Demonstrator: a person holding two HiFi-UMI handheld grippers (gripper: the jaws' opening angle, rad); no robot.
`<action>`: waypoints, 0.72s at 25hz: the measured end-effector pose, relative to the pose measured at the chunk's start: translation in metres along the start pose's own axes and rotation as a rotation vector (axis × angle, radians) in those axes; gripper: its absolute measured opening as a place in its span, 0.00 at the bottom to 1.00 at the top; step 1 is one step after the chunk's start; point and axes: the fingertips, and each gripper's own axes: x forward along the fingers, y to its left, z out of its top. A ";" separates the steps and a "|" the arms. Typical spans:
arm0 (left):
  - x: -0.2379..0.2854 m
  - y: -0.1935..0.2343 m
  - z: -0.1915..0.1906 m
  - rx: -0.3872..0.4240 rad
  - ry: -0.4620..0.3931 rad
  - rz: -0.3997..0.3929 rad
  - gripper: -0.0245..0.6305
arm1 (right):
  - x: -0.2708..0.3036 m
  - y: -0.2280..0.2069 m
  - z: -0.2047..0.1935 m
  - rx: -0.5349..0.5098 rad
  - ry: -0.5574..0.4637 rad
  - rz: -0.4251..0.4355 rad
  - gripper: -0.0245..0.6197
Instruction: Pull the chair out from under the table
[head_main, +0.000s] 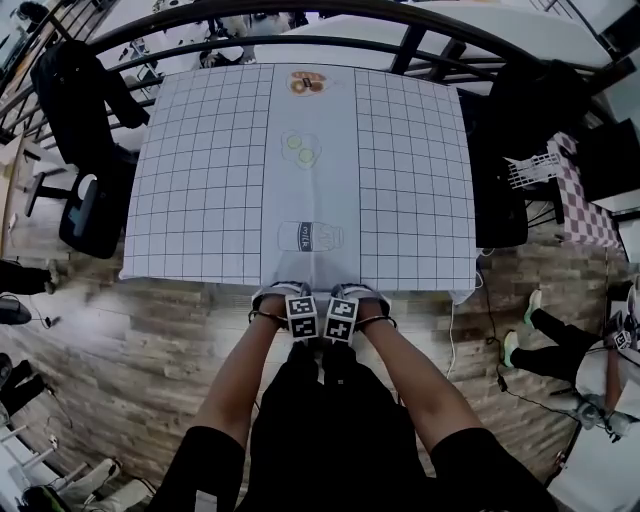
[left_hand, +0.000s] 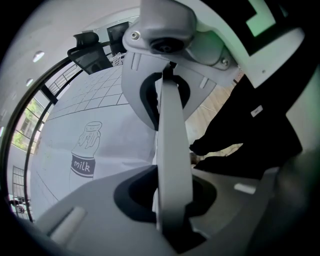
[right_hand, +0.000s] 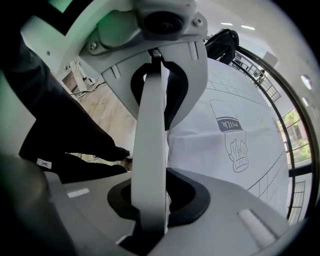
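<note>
Step one, the grasp, looks done to us: the left gripper and the right gripper sit side by side at the near edge of the bench, both pointing down. Each has its jaws drawn narrow on the thin white top edge of the chair (the rest of it is out of sight under the bench). Next, we judge, comes an even, straight draw towards ourselves, both pinches firm, so the chair neither twists nor snags the hanging cloth.

Wood floor (black railing beyond)
</note>
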 end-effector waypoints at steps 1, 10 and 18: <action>0.000 -0.001 0.000 -0.005 -0.002 -0.001 0.15 | 0.000 0.002 0.000 -0.001 0.000 -0.001 0.15; -0.002 -0.028 0.001 -0.025 -0.001 -0.001 0.16 | -0.002 0.027 -0.001 -0.018 -0.001 -0.011 0.15; -0.007 -0.057 0.002 -0.020 -0.003 -0.020 0.16 | -0.006 0.057 0.001 0.001 -0.007 0.030 0.15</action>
